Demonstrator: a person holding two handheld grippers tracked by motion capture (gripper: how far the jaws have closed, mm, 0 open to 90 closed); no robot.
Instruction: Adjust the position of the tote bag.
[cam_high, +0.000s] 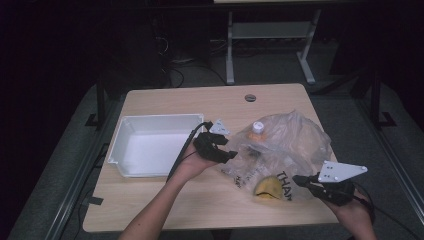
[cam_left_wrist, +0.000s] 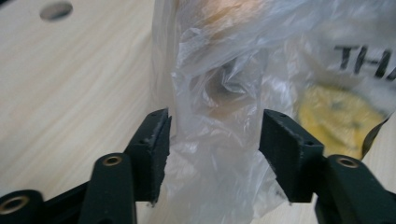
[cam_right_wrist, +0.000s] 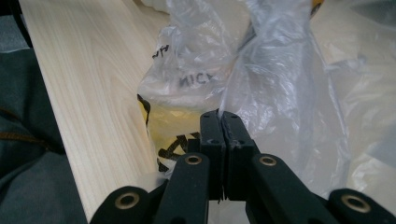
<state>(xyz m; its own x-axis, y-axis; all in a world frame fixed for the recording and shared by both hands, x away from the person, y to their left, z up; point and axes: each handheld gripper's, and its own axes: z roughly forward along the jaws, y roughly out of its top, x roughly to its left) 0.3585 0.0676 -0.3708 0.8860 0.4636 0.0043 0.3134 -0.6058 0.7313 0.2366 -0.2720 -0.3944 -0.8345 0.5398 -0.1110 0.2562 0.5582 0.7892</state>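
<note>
A clear plastic bag (cam_high: 295, 135) with black lettering lies crumpled on the right half of the wooden table (cam_high: 165, 200). Inside it are a yellow item (cam_high: 267, 188) and a bottle with a white cap (cam_high: 258, 127). My left gripper (cam_high: 231, 155) is at the bag's left edge; in the left gripper view its jaws (cam_left_wrist: 215, 140) stand apart with a loose fold of the bag (cam_left_wrist: 219, 79) between them, and the yellow item (cam_left_wrist: 336, 116) shows behind. My right gripper (cam_high: 298, 179) is at the bag's near right side, shut (cam_right_wrist: 223, 122) on a twist of the plastic (cam_right_wrist: 280, 70).
A white rectangular tray (cam_high: 125, 131) sits on the table's left half, just left of my left hand. A round cable hole (cam_high: 250, 97) is near the far edge. Beyond the table stand the white legs of another desk (cam_high: 230, 55) on a dark floor.
</note>
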